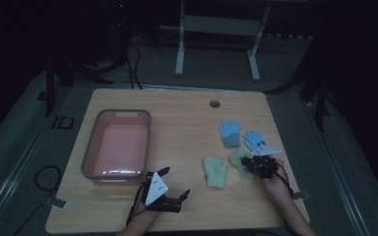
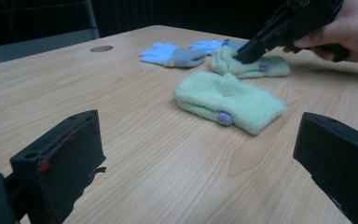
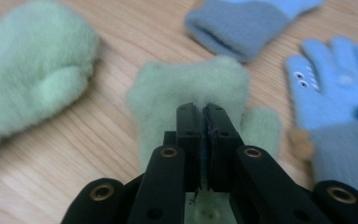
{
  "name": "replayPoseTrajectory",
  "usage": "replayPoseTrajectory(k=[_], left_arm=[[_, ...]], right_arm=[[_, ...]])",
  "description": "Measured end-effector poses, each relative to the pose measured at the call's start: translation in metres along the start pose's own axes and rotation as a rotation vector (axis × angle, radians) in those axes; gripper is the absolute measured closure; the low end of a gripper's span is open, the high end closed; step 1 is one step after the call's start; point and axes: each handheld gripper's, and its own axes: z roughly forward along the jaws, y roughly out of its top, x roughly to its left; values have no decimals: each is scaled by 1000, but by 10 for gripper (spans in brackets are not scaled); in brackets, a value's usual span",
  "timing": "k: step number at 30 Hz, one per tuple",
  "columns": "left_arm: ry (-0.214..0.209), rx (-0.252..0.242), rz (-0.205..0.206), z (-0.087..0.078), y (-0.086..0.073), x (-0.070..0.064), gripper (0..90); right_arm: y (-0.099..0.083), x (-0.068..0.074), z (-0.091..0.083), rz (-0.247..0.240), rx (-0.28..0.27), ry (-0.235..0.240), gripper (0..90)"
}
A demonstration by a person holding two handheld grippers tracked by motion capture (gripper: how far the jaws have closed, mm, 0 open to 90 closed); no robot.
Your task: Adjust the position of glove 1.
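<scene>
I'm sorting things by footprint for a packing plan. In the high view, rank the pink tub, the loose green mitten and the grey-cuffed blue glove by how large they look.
1. Pink tub, largest by far.
2. Loose green mitten.
3. Grey-cuffed blue glove, only slightly smaller than the mitten; it lies farther from the camera, so that order is unsure.

Pink basin (image 1: pixel 117 145) with grey rim, left half of wooden table (image 1: pixel 182 123), long side running near to far. Round cable hole (image 1: pixel 214 103) in tabletop, far edge, right of centre. Second green mitten (image 1: pixel 215 171) flat on table, near side, right of centre. Two blue gloves right of centre: one with grey cuff (image 1: pixel 230 133), other (image 1: pixel 252 139) just right of it, apart from basin. White desk frame (image 1: pixel 219 37) on floor beyond table. Black cables (image 1: pixel 134 64) on floor, far left.
</scene>
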Motion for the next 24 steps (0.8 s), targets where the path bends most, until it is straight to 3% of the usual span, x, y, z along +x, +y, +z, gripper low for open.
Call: replayPoseTrajectory(k=[3,7,14,17,20,24], left_arm=[[1,-1,0,0,0,0,17],[3,0,0,0,0,0,17],[1,2,1,0,0,0,17],[0,3,0,0,0,0,17],[-1,3,2,0,0,0,17],[3,1,2,0,0,0,17]], right_arm=[[6,8,-14,76,2,-33,861],[14,15,-39,180,-42,-74,860],[21,30,-69,315,-89,-163,862],[20,36,-73,324,-85,-193,862],[14,42,-77,381,-89,-224,862],[7,51,-76,399,-71,-231,862]])
